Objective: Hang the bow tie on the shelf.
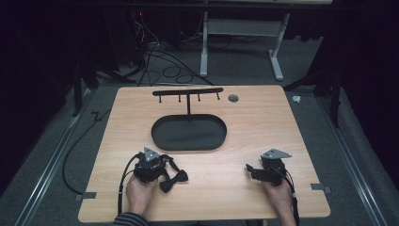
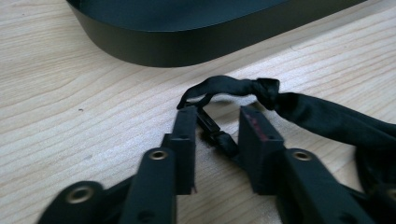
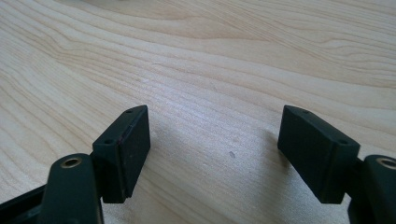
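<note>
Lying crumpled on wood, black bow tie (image 1: 173, 178) with knotted strap.

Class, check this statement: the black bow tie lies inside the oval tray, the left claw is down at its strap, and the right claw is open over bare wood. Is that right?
One error: the black bow tie lies on the table in front of the oval tray, not in it, as the high view shows. The left claw is at its strap and the right claw is open over bare wood.

light wooden table (image 1: 263, 122), black oval tray (image 1: 189, 133) with hook rack at centre, black bow tie (image 1: 173, 178) near front-left
</note>
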Demonstrator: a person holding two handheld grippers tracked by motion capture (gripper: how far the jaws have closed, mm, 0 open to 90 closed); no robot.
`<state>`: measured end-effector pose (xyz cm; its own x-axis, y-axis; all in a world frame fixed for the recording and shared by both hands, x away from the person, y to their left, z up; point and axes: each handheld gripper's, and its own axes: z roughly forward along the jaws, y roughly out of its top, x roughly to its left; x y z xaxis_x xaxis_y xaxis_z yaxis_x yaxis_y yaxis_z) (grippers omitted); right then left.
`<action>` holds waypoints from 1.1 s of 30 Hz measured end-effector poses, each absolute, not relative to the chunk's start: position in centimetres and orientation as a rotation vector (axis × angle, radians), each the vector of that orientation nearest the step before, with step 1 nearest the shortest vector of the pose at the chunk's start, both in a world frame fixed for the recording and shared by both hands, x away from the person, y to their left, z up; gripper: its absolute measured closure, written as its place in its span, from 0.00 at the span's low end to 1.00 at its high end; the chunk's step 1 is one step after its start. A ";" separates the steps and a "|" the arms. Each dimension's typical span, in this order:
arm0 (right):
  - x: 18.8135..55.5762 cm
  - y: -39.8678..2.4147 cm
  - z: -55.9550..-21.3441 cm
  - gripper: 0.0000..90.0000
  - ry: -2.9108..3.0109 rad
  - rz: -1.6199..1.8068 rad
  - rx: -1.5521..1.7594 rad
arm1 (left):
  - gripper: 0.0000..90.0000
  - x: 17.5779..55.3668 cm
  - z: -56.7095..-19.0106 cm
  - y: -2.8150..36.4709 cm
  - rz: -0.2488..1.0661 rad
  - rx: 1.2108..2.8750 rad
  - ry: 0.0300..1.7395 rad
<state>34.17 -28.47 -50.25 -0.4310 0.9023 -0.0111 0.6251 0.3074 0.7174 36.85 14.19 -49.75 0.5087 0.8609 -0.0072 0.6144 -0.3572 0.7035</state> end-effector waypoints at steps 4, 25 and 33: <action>34.2 -28.5 -50.3 0.30 2.167 0.908 1.359 | 0.93 36.9 -49.7 13.8 0.491 2.118 1.180; 34.2 -28.5 -50.3 0.30 2.167 0.908 1.360 | 0.97 36.4 -47.3 14.4 0.442 2.044 1.109; 34.2 -28.5 -50.3 0.30 2.167 0.908 1.359 | 0.97 35.9 -46.0 14.6 0.441 2.015 1.075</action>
<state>34.16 -28.47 -50.25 -0.4311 0.9022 -0.0109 0.6251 0.3074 0.7174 35.91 14.63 -45.99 0.5792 0.8130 -0.0594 0.5371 -0.3257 0.7781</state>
